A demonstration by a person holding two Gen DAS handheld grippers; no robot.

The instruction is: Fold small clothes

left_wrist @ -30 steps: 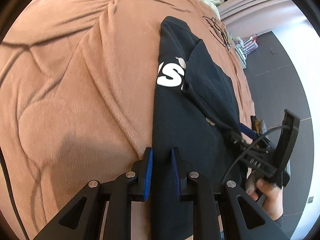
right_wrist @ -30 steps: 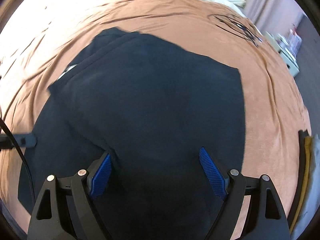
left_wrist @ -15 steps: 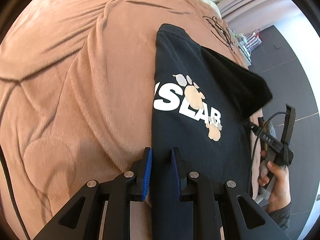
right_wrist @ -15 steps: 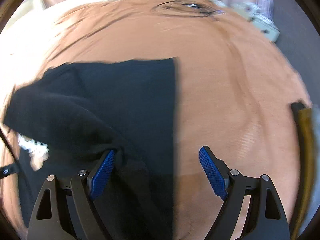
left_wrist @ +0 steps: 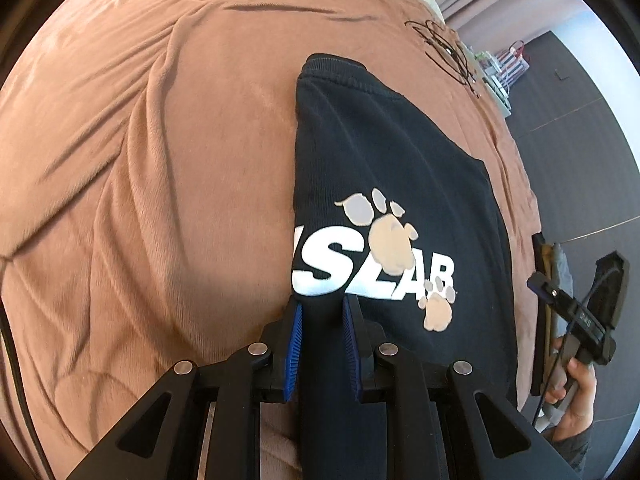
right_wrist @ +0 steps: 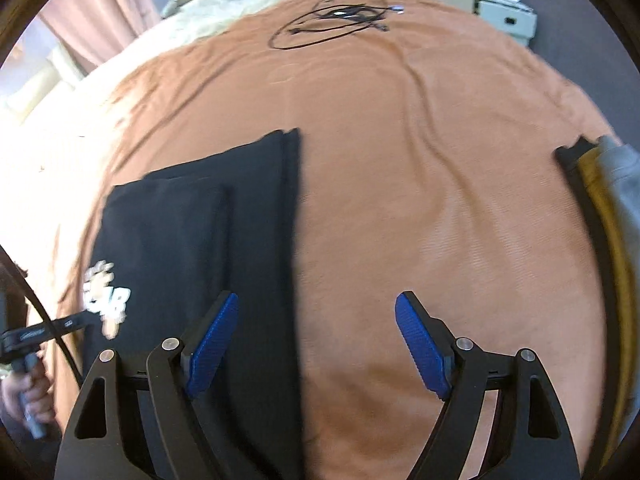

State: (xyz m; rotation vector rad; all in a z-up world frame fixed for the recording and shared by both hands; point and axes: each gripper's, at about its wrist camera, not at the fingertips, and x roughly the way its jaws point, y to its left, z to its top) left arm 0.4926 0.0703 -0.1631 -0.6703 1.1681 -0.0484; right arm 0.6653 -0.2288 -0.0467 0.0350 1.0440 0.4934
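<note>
A black T-shirt (left_wrist: 384,168) with white letters and tan paw prints lies folded lengthwise on a brown blanket (left_wrist: 152,168). My left gripper (left_wrist: 320,332) is shut on the shirt's near left edge, cloth between the blue pads. In the right wrist view the shirt (right_wrist: 224,216) lies flat at the left with its right edge straight. My right gripper (right_wrist: 316,344) is open and empty, its left finger over the shirt, its right finger over bare blanket (right_wrist: 420,184). The right gripper's body shows at the right edge of the left wrist view.
A tangle of black cable (right_wrist: 332,20) lies at the far end of the blanket. A stack of folded clothes (right_wrist: 612,216) sits at the right edge. A white drawer unit (right_wrist: 504,20) stands beyond the bed, with dark floor (left_wrist: 568,128) to the right.
The right gripper has let go of the shirt flap and pulled back to the right. The shirt now lies flat with its print showing. The left gripper has kept its hold.
</note>
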